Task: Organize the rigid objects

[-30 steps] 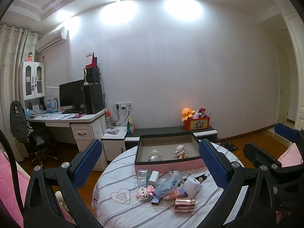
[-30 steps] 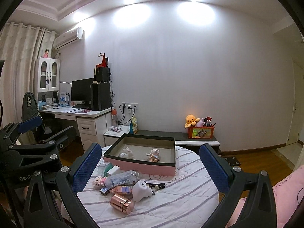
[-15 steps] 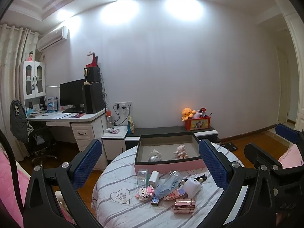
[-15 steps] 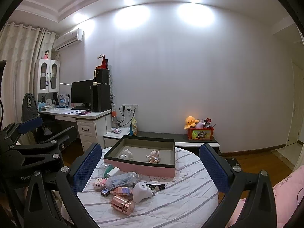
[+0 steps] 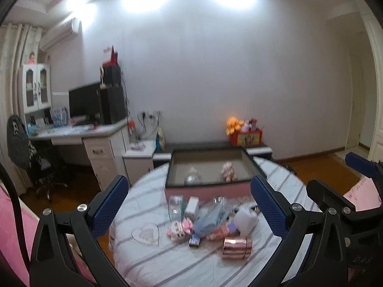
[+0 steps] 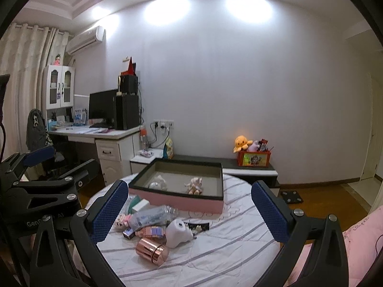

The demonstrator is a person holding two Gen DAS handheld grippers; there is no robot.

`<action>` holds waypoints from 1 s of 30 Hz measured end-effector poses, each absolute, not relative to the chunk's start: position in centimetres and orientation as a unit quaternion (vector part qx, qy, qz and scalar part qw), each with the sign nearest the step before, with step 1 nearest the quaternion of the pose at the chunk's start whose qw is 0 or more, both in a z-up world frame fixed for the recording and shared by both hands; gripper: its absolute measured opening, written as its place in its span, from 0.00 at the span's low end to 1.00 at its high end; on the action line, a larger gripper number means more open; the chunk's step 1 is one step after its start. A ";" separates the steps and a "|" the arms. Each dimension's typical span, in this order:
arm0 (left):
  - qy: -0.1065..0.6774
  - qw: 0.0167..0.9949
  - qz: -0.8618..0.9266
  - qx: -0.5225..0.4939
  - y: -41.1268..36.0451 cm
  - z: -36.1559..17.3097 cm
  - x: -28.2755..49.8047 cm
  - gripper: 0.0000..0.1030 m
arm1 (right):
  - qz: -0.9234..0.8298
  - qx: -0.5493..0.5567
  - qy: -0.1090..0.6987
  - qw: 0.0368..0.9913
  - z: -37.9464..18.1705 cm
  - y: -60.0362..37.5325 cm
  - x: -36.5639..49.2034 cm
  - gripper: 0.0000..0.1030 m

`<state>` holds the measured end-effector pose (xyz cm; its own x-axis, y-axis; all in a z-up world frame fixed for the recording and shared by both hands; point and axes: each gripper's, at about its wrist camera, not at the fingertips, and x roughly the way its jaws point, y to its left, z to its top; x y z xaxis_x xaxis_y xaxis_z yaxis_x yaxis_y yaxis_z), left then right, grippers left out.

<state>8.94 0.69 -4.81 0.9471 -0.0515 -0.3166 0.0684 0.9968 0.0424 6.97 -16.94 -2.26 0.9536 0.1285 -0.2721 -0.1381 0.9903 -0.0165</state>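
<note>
I read "Gen" on my left gripper (image 6: 36, 157); the rest is hidden. Its jaws gape, empty. My right gripper (image 6: 189, 211) is spread wide too, holding nothing, above the table (image 6: 215, 251), where a copper jar (image 6: 152, 251) lies before the tray (image 6: 177, 197).

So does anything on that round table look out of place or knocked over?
Yes: the shiny rose-gold metal canister lies tipped on its side at the near edge of a jumbled pile, outside the pink-walled, dark-rimmed tray.
</note>
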 end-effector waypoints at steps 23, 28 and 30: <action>0.352 0.935 -0.017 0.031 -5.8 -18.7 14.7 0.99 | 0.023 -0.006 0.330 0.944 -16.7 -23.5 13.7 1.00; 0.376 0.926 -0.038 0.004 -5.5 -19.7 15.4 0.98 | 0.028 -0.001 0.331 0.943 -16.9 -23.9 14.1 1.00; 0.377 0.925 -0.044 -0.003 -5.6 -20.0 15.7 0.98 | 0.028 0.002 0.334 0.942 -17.1 -24.0 14.5 1.00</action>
<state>15.67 -5.62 -20.03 0.7122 -0.0839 -0.6969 0.0798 0.9961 -0.0383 14.48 -24.04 -17.07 0.7758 0.0539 -0.6287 -0.0506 0.9985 0.0231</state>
